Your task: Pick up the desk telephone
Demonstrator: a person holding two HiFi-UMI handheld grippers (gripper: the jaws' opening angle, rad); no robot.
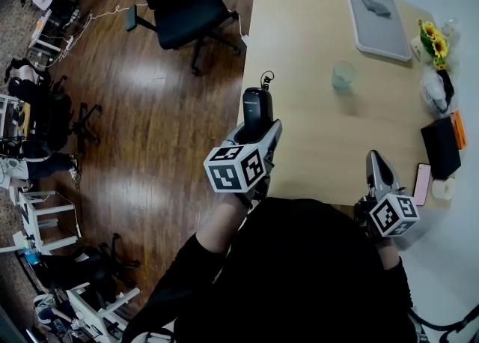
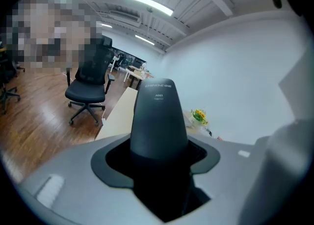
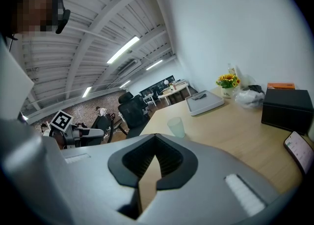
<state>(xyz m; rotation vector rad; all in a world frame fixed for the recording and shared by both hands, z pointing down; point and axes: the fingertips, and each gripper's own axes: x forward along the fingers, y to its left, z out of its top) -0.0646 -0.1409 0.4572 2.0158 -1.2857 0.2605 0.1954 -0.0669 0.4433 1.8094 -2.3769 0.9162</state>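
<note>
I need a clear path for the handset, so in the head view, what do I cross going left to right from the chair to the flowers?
Black office chair → telephone handset → translucent cup → grey tray → sunflowers.

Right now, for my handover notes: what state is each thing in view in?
phone handset: clamped, off the table
left gripper: shut on the phone handset
right gripper: shut, empty
cup: upright on the table
</note>
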